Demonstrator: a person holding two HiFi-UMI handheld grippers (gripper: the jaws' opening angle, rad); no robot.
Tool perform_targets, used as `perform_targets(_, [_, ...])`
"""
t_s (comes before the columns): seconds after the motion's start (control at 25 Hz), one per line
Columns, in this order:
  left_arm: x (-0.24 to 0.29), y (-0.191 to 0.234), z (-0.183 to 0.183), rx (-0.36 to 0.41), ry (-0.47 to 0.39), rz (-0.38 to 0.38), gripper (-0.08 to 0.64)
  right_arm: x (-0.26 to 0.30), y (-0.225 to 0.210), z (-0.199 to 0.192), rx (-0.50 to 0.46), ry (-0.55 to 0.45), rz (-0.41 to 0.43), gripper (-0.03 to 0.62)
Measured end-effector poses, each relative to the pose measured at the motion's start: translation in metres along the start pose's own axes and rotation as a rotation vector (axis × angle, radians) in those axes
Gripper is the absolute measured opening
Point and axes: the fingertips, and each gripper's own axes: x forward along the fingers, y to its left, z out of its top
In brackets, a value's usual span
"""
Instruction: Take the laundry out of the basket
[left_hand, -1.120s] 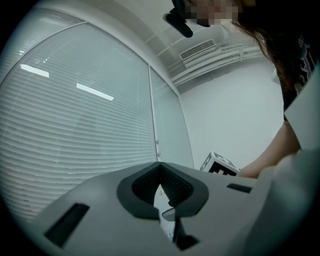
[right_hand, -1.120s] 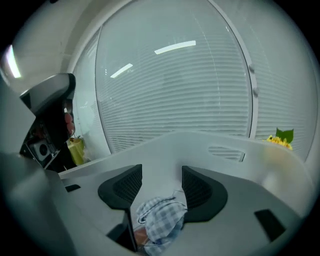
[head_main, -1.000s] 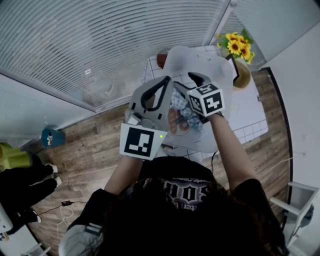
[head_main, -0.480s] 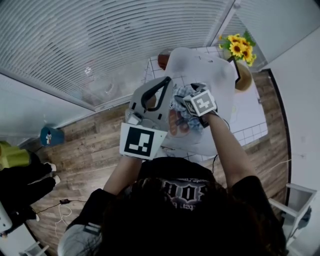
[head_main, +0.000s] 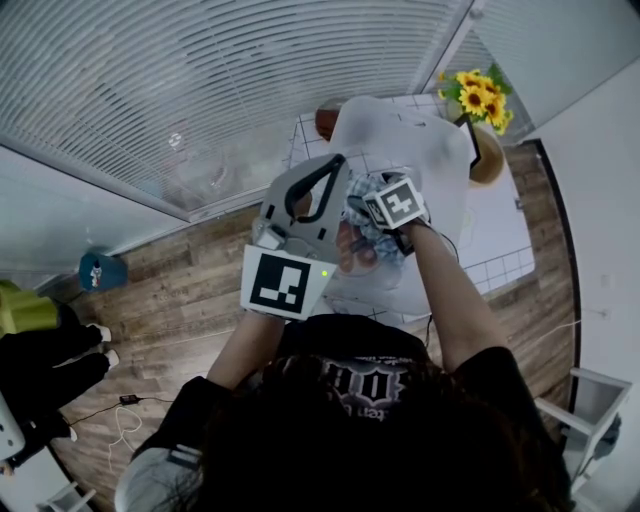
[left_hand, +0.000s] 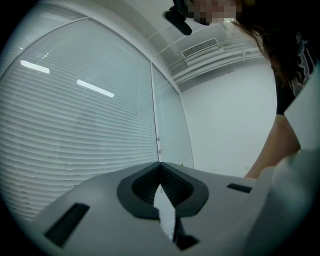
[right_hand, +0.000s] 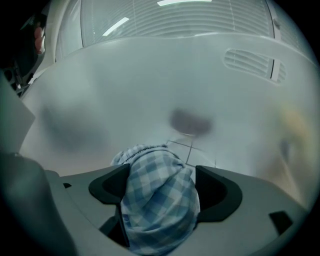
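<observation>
Lowered jaws opened round blue-checked laundry.

Sunflowers in a tan pot stand at the edge of a pale, grid-lined floor patch. Left of the sunflowers runs a long glass wall hung with white horizontal blinds, split by a white upright post. Right of the sunflowers rises a plain white wall. Brown wood-plank floor spreads below and to the left of them. Far left of the sunflowers, a small blue object and a loose white cable lie on the planks. In the left gripper view, strip lights gleam on the blinds, and a slotted ceiling vent sits high above.
</observation>
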Motion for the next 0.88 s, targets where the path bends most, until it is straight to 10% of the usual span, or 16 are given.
perform_targets(0.48, [0.002, 0.003, -0.001, 0.005, 0.008, 0.016, -0.002, 0.013, 0.002, -0.015, 0.071, 0.046, 0.057, 0.397])
perform_targets(0.88, [-0.002, 0.003, 0.002, 0.005, 0.005, 0.015, -0.002, 0.006, 0.004, -0.01, 0.008, 0.08, 0.022, 0.256])
